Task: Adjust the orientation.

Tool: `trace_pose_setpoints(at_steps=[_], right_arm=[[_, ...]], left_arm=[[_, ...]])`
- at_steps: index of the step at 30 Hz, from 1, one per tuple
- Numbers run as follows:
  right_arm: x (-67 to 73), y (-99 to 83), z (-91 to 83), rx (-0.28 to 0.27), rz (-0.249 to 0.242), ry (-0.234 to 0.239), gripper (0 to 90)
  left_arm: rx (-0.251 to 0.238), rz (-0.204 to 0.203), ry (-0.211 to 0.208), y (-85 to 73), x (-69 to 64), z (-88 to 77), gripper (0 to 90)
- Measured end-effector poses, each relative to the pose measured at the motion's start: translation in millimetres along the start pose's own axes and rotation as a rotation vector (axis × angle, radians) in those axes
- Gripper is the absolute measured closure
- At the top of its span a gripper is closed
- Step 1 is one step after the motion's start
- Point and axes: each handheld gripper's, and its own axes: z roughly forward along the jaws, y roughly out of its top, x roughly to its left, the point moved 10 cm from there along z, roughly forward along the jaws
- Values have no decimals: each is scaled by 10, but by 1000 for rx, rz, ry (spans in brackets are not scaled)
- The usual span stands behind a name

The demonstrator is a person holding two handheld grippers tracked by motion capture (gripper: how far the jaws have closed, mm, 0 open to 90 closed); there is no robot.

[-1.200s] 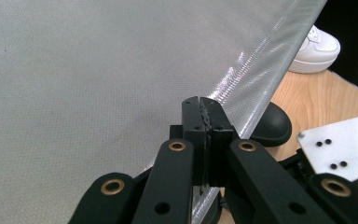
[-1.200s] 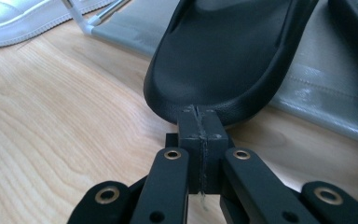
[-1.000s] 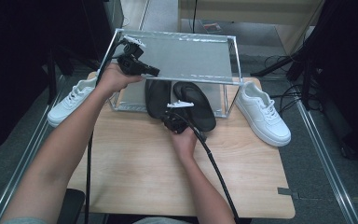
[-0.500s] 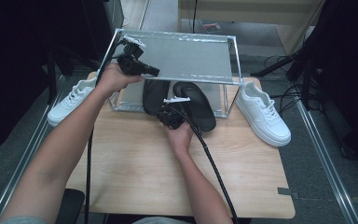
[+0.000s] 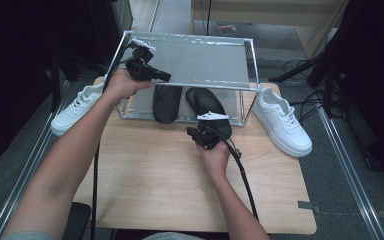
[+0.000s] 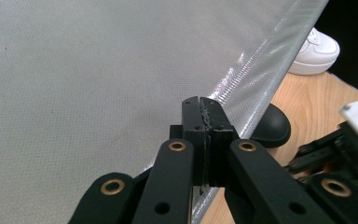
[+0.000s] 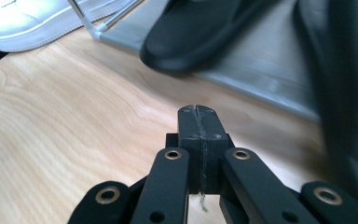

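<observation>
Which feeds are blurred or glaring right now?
Right gripper view: the black slipper is soft and a dark smear blurs the right edge. Left gripper view: sharp, with glare along the rack's front edge. High view: evenly lit, dark surroundings, mild sheen on the rack top.

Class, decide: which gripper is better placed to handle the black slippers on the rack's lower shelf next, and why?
The right gripper, probably. It sits shut at the near slipper's toe, by the rack's open front. The left gripper, also shut, is up over the top shelf.
</observation>
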Motion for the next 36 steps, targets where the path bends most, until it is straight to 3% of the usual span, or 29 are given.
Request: trace_pose_setpoints(at_steps=[2,10,14,20,24,32,36], right_arm=[[-52,-64,-95,-9,38,9,900],[-315,-222,-480,-35,36,-54,900],[-402,-244,-579,-50,66,-46,900],[-630,-258,-790,-65,74,-97,900],[-731,-288,-845,-51,60,-133,900],[-1004,-490,-893,-21,104,-173,900],[-1040,-503,-869,-17,108,-178,900]], left_arm=[[-2,-5,-6,2,3,2,900],[4,1,8,3,-5,3,900],[6,6,9,3,-3,1,900],[19,22,8,12,-3,2,900],[19,22,9,9,-3,1,900],[20,23,13,10,-4,3,900],[21,23,11,11,-5,3,900]])
